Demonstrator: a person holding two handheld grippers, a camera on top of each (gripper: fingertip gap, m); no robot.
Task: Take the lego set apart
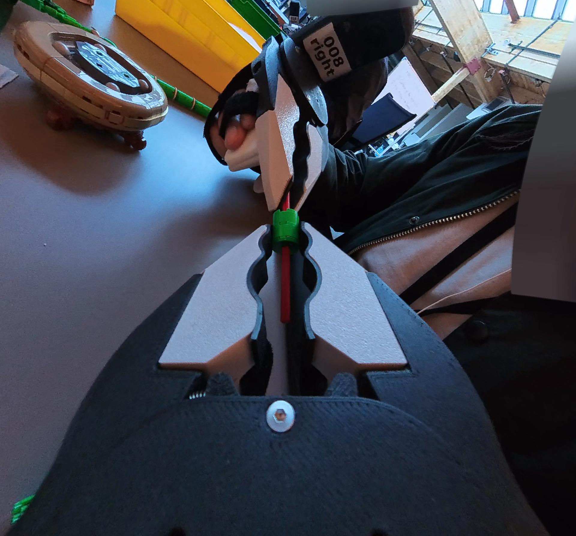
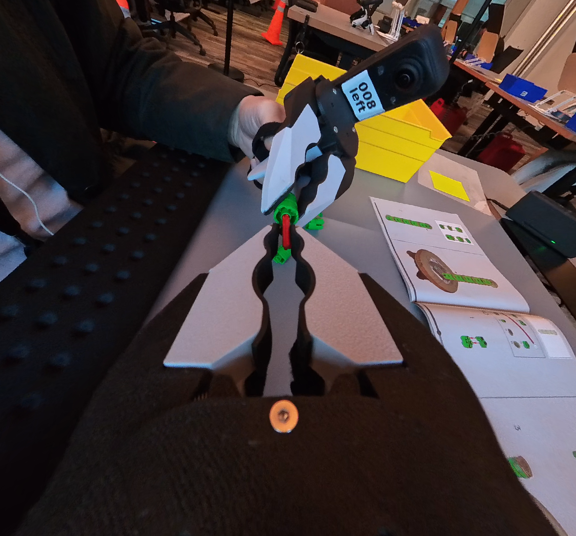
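Note:
In the left wrist view my left gripper (image 1: pixel 284 229) is shut on a green round lego brick (image 1: pixel 284 231). A thin red axle (image 1: pixel 285 284) runs through the brick and back between my fingers. My right gripper (image 1: pixel 288 206) comes in from above, and its tips are closed on the axle's far end, just beyond the brick. In the right wrist view my right gripper (image 2: pixel 285 236) pinches the red axle (image 2: pixel 286 233). The left gripper (image 2: pixel 286 213) opposite holds the green brick (image 2: pixel 285 209). Both are held above the grey table (image 2: pixel 349 240).
A tan round lego base (image 1: pixel 90 82) with a green stalk (image 1: pixel 184 97) sits on the table at left. A yellow bin (image 2: pixel 389 135) stands behind. Loose green pieces (image 2: pixel 314 224) lie on the table under the grippers. An open instruction booklet (image 2: pixel 452 256) lies at right, a black studded mat (image 2: pixel 93 272) at left. My left and right fingertips are right by each other.

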